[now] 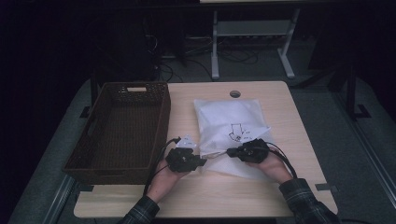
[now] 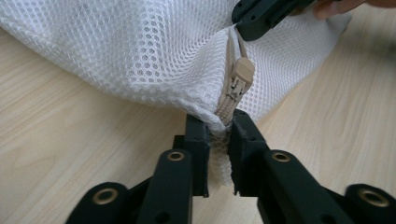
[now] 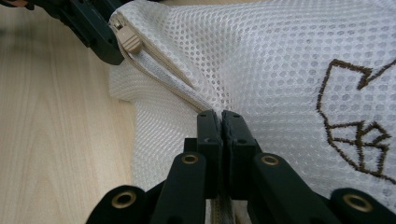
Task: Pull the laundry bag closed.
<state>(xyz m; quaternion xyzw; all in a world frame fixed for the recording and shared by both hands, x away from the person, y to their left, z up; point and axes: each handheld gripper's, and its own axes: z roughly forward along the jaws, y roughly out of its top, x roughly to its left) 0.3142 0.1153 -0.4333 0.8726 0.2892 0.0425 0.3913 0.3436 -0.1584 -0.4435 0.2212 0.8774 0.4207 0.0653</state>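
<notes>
The white mesh bag point(image 1: 231, 125) lay on the table point(image 1: 299, 154) right of the brown basket point(image 1: 122, 130). My left gripper point(image 2: 218, 128) pinched its corner at the zipper point(image 2: 236, 84) end; my right gripper point(image 3: 220, 116) clamped the zipper line.

No readable text or nos. anywhere. Mesh bag point(image 3: 289, 60) has a brown stitched emblem point(image 3: 357, 121), outline shapes only, no letters legible; in the high view it's too small to read.
</notes>
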